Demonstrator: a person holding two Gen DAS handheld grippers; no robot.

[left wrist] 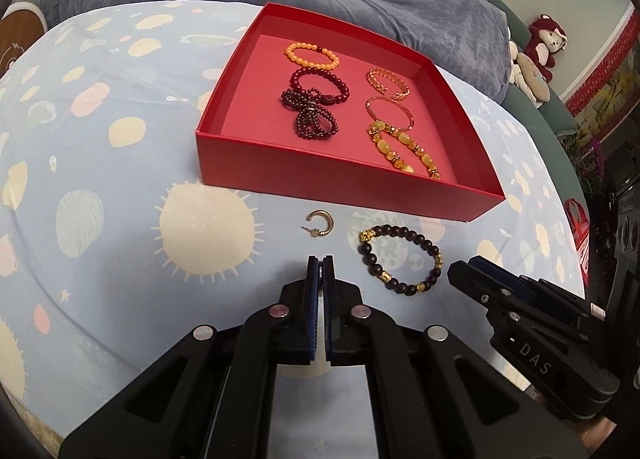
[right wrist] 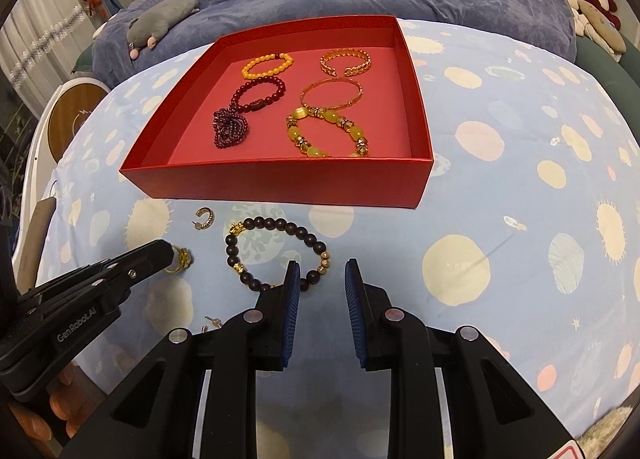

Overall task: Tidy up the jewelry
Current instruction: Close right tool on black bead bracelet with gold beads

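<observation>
"While both claws hang over the bed, how far along would you say this is?"

"Past halfway, I'd judge. Six pieces lie in the box (left wrist: 340, 183): an orange strand (left wrist: 312, 55), a red strand (left wrist: 320, 85), a knotted garnet strand (left wrist: 310, 115), a cuff (left wrist: 389, 83), a bangle (left wrist: 390, 113) and a yellow strand (left wrist: 404, 149)."

"And what's left out?"

"On the sheet (left wrist: 120, 199), just in front of the box, a hoop (left wrist: 320, 223) and a dark bracelet (left wrist: 400, 259). Nearer us, a ring (right wrist: 182, 259), and what look like small studs (right wrist: 212, 323) beside the right claw's arm."

"Is the left claw (left wrist: 320, 263) holding anything?"

"It's clenched tight. From the right camera the ring sits right at its tip, partly hidden by it, so I'd say it has the ring pinched, low over the sheet. From its own camera I can't make the ring out."

"The right claw (right wrist: 322, 271)?"

"Released, jaws partway apart with nothing between them. It's just beside the dark bracelet, one finger covering part of the strand, not gripping it."

"So, remaining?"

"Ring into the box, then the hoop, bracelet and studs, by my reckoning."
</observation>
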